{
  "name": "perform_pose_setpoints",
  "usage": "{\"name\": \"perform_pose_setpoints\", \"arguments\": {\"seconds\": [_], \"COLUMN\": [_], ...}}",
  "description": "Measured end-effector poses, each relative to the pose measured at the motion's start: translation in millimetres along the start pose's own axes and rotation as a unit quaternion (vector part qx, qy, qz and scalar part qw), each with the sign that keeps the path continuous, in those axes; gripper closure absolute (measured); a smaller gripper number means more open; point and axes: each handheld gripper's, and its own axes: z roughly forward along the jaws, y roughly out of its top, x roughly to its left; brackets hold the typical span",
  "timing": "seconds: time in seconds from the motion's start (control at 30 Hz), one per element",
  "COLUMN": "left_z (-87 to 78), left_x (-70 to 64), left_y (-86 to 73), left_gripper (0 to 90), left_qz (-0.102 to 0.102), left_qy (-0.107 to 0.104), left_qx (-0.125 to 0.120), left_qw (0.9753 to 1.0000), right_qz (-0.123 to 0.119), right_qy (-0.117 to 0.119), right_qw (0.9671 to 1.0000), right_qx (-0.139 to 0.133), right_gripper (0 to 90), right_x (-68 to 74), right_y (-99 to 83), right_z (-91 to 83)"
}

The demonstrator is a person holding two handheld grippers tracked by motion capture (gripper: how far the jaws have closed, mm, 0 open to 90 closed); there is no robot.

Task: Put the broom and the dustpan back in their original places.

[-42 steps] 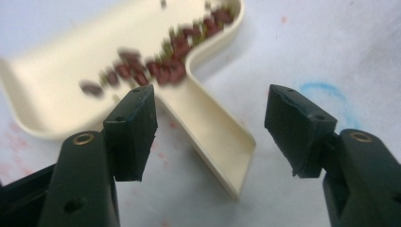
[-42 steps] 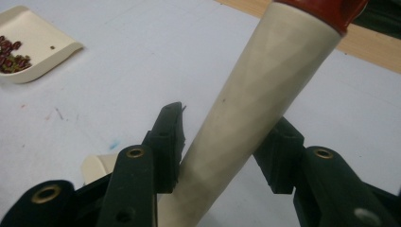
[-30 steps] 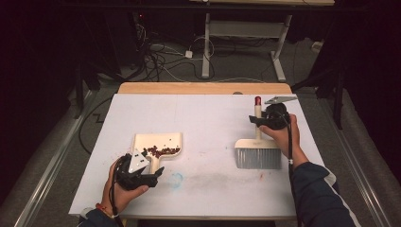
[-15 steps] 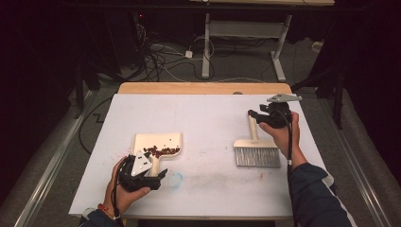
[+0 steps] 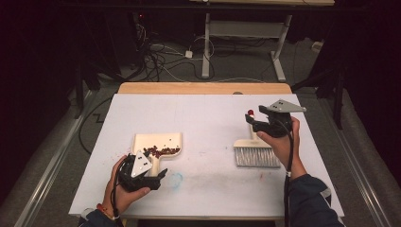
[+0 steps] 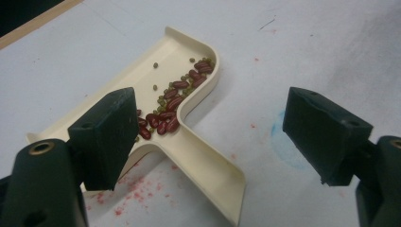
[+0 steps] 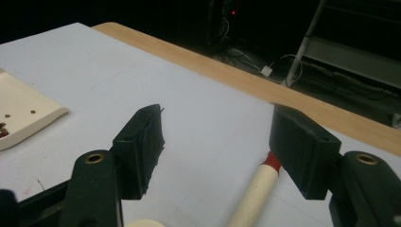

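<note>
nearest, at the table's front edge on the left: left hand [image 5: 124, 187] wrapped palm-in around the left gripper [image 5: 161, 174], wrist low, forearm entering from the bottom of the high view. jaws spread wide, holding nothing, aimed across the table toward the right. just beyond and between them in the left gripper view, the cream dustpan [image 6: 189, 142], flat on the white table [image 5: 203, 118], handle toward the gripper and lying apart from both jaws. in the pan's back corner, a heap of red beans [image 6: 172, 106] mixed with small green ones; red specks on the table beside the handle, a faint blue smudge near the right-hand jaw.

farther out on the right: right hand [image 5: 281, 142] raised above the surface, wrist bent, forearm angled up from the lower right corner. right gripper [image 5: 251, 122] pointed leftward, jaws wide apart, gripping nothing. below it, the brush [image 5: 257, 153] flat on the table, grey bristles toward the front edge, cream handle with its red tip [image 7: 270, 161] running away, just inside the right-hand jaw in the right gripper view; touching or not, cannot tell.

farthest: wooden table edge, then cables on the floor.
</note>
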Motion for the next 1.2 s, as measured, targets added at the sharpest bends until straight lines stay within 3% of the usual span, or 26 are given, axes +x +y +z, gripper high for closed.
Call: {"name": "perform_pose_setpoints", "arguments": {"seconds": [0.13, 0.4, 0.73, 1.2], "left_z": [1.3, 2.7, 2.9, 3.9], "left_x": [0.0, -0.2, 0.8, -1.1], "left_y": [-0.6, -1.0, -1.8, -1.9], "left_gripper": [19.2, 19.3, 19.2, 19.2], "left_qz": [0.000, 0.002, 0.005, 0.009], "left_qy": [-0.001, -0.002, -0.002, -0.006], "left_qx": [0.005, 0.009, 0.014, 0.014], "left_qw": [1.0000, 1.0000, 0.9999, 0.9998], "right_qz": [-0.002, 0.021, 0.017, -0.014], "right_qy": [-0.023, -0.029, -0.018, -0.013], "right_qw": [0.9997, 0.9994, 0.9997, 0.9998], "right_qx": [0.007, 0.001, -0.008, -0.010], "right_gripper": [27.8, 18.1, 18.4, 19.2], "right_x": [0.7, 2.6, 11.6, 30.2], "right_y": [-0.1, -0.9, 0.1, 0.3], "right_z": [-2.1, -5.9, -9.1, -22.6]}}
